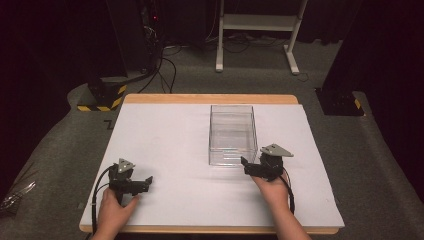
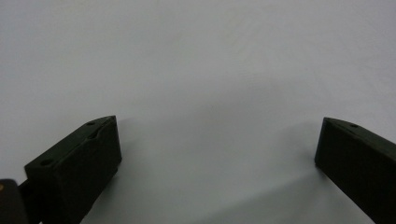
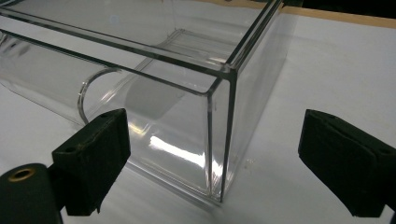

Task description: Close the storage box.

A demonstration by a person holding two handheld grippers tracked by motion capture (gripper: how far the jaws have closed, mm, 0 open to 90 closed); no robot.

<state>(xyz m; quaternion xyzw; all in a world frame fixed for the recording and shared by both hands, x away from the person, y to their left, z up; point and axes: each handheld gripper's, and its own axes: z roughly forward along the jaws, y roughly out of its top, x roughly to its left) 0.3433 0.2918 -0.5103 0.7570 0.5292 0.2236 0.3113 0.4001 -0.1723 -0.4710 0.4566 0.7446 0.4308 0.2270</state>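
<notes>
The clear rectangular plastic box [image 1: 233, 134] stands mid-counter [image 1: 165, 145], its long axis running away from the person. The right hand-held gripper [image 1: 245, 166] sits just beside its near right corner — jaws spread, empty. The left hand-held gripper [image 1: 148, 181], likewise spread and empty, lies well apart, so the right is nearer.

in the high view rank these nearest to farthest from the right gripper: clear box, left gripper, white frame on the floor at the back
1. Clear box: just ahead-left of the right gripper, at its near right corner.
2. Left gripper: across the table, near the front-left edge.
3. White frame: on the floor beyond the table's far edge.
</notes>
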